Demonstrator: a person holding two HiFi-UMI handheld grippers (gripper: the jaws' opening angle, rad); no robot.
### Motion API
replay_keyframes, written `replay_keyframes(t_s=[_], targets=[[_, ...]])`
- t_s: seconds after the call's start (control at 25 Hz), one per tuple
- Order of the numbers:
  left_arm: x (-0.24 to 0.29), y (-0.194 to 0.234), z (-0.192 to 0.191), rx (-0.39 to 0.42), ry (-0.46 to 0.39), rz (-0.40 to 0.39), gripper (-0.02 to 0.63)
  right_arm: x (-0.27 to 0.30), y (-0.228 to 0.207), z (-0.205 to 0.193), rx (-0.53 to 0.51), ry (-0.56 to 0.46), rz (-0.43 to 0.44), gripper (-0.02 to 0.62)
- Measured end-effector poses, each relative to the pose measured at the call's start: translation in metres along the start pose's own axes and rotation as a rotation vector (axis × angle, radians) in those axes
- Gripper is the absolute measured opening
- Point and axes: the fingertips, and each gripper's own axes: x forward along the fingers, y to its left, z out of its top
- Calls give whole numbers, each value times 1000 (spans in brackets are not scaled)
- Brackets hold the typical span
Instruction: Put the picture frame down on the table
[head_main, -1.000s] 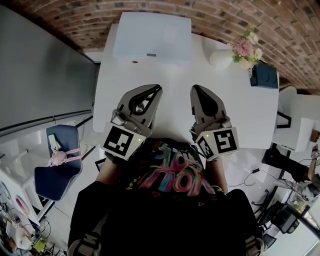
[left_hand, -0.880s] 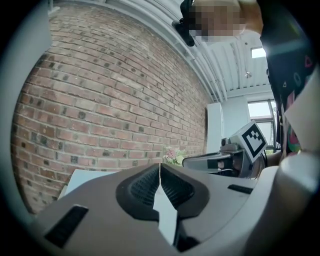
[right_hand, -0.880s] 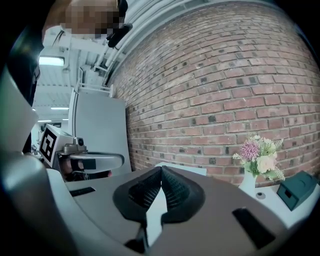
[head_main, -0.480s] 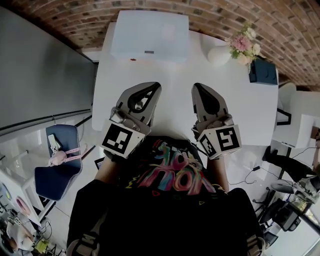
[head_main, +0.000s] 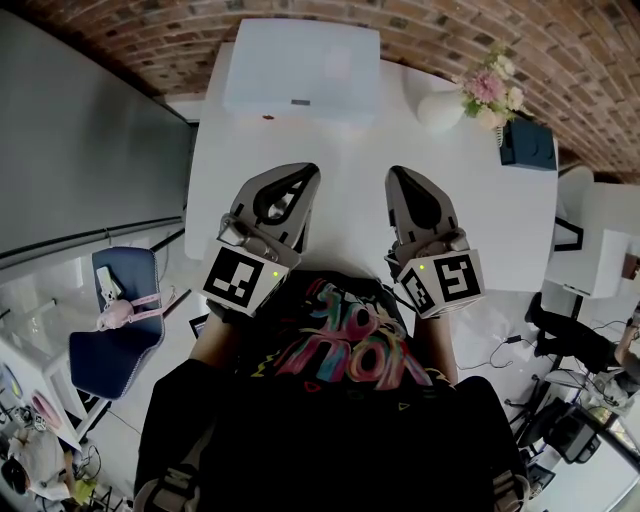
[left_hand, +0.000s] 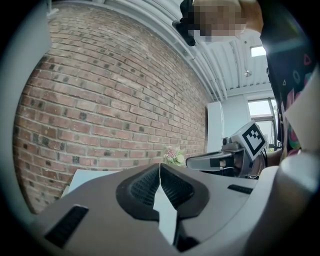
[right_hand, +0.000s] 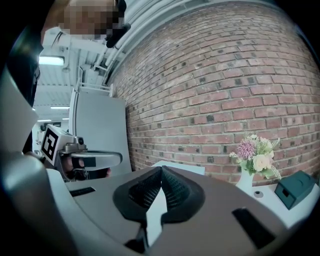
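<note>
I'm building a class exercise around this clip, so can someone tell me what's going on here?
A person holds a gripper in each hand, side by side above the near part of a white table. The left gripper and right gripper are both shut with nothing between their jaws. At the far end lie a flat white rectangular object, a vase of flowers and a dark teal box, none being touched.

A recording lab or studio: a white table (head_main: 340, 150) stands against a brick wall (head_main: 500, 30); right of the table, cables (head_main: 500, 348) and dark gear (head_main: 570, 432) clutter the floor.
</note>
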Motion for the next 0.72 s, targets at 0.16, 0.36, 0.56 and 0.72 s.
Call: replay_keyframes(t_s=[0.16,0.36,0.56,0.72], targets=[[1,2,-1,0,1,5,28,0,-1,-2,4,5,1,17],[4,4,0,-3,2,9,28,1,-4,-2,3,6,2,17],[5,5,0,-5,5,10,28,2,-6,-2,3,8,0,17],[7,7,-2,-5,8,10,28,4,-10,-2,2,12,-2,17]])
